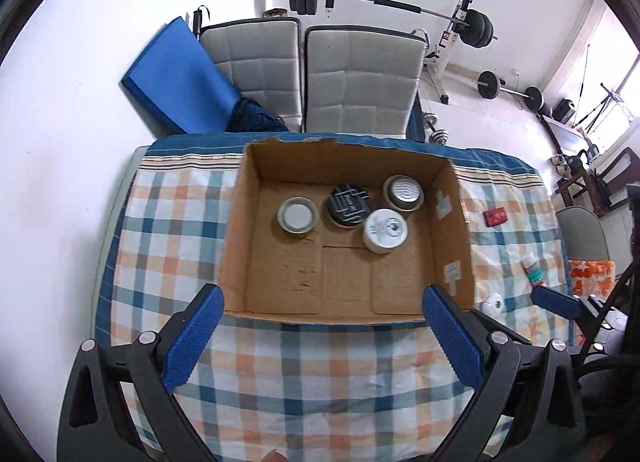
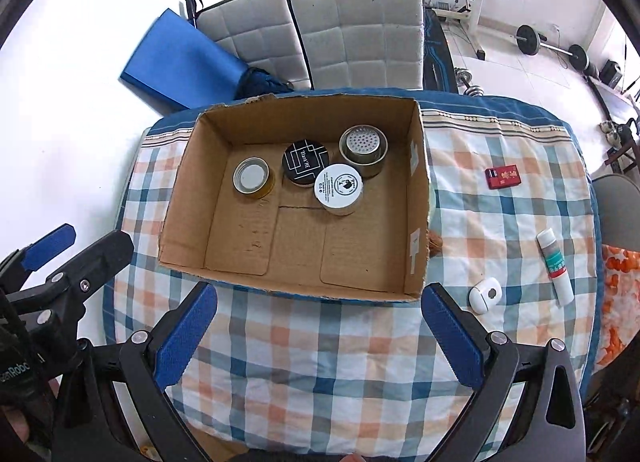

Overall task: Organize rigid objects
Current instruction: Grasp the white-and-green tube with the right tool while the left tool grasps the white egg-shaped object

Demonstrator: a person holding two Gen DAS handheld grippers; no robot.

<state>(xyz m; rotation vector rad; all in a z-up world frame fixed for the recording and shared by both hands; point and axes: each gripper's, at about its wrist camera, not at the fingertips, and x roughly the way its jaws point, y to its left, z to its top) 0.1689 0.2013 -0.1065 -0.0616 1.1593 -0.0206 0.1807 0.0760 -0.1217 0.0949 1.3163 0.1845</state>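
Gym weights and two grey chairs stand behind a surface covered with a checked cloth. Both tools are wide apart and hold nothing: the left tool hangs over the near edge of the box, and the right tool is just in front of the same box. Inside the box, near its far wall, four round jars stand upright, among them a white jar and a black jar that touch each other. Outside, to the right of the box, three things lie apart on the cloth: a white case nearest the right tool, a glue stick further out, and a red pack beyond. I judge that all three are light and stiff. The case looks smooth, maybe slippery, so take it across its narrow sides; the stick may roll, so hold it at the middle.
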